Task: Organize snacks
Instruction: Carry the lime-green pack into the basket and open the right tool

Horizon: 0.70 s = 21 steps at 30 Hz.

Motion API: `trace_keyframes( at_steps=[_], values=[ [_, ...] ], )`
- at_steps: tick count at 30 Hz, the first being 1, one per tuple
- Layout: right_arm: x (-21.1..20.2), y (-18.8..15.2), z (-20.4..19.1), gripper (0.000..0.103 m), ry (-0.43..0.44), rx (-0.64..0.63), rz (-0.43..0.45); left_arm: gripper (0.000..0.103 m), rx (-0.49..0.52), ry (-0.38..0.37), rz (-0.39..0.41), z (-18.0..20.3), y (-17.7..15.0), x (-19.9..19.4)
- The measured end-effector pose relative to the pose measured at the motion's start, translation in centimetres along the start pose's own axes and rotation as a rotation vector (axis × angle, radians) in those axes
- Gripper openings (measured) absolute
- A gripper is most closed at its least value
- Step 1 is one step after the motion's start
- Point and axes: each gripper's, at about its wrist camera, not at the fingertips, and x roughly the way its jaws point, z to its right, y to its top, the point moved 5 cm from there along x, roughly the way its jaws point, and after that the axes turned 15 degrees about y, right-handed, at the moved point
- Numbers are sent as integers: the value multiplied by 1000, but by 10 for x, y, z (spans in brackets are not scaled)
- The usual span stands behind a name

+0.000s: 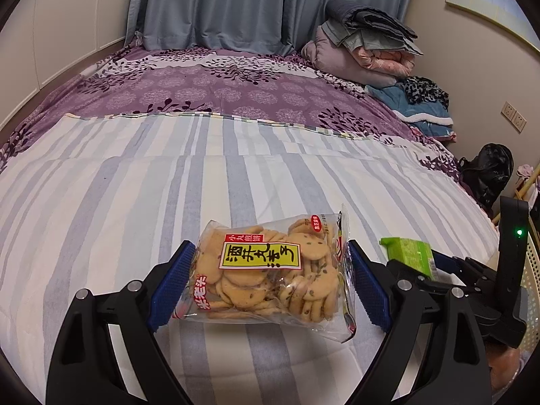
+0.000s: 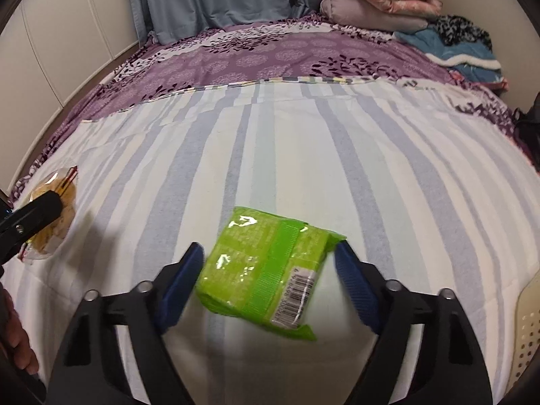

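A clear bag of round crackers (image 1: 270, 270) with a yellow and red label lies on the striped bedsheet (image 1: 168, 185). My left gripper (image 1: 270, 283) is open, its blue fingers on either side of the bag. A green snack packet (image 2: 266, 270) with a barcode lies on the sheet between the open blue fingers of my right gripper (image 2: 270, 283). The green packet (image 1: 410, 256) and the right gripper (image 1: 472, 280) also show at the right of the left wrist view. The cracker bag (image 2: 54, 216) and a left finger (image 2: 30, 219) show at the far left of the right wrist view.
A purple floral cover (image 1: 219, 84) lies across the far half of the bed. Folded blankets and clothes (image 1: 371, 47) are piled at the back right by the wall. Grey-blue curtains (image 1: 216, 3) hang behind. A cream perforated basket (image 2: 526, 330) sits at the bed's right edge.
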Motion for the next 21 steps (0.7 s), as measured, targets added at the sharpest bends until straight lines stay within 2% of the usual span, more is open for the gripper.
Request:
trace_keyframes(
  at_steps=[7,14,21],
  values=[
    [-12,-7,0,64,20,-15,5,90,0,-8,2,0,-4,-7],
    [-37,-17,-11,63,50,-40,33,90,9,-16,13,4,-10,-25],
    [-79,-23,-14,63,77,-35,98,90,23,-33,50,11,-10,-54]
  ],
)
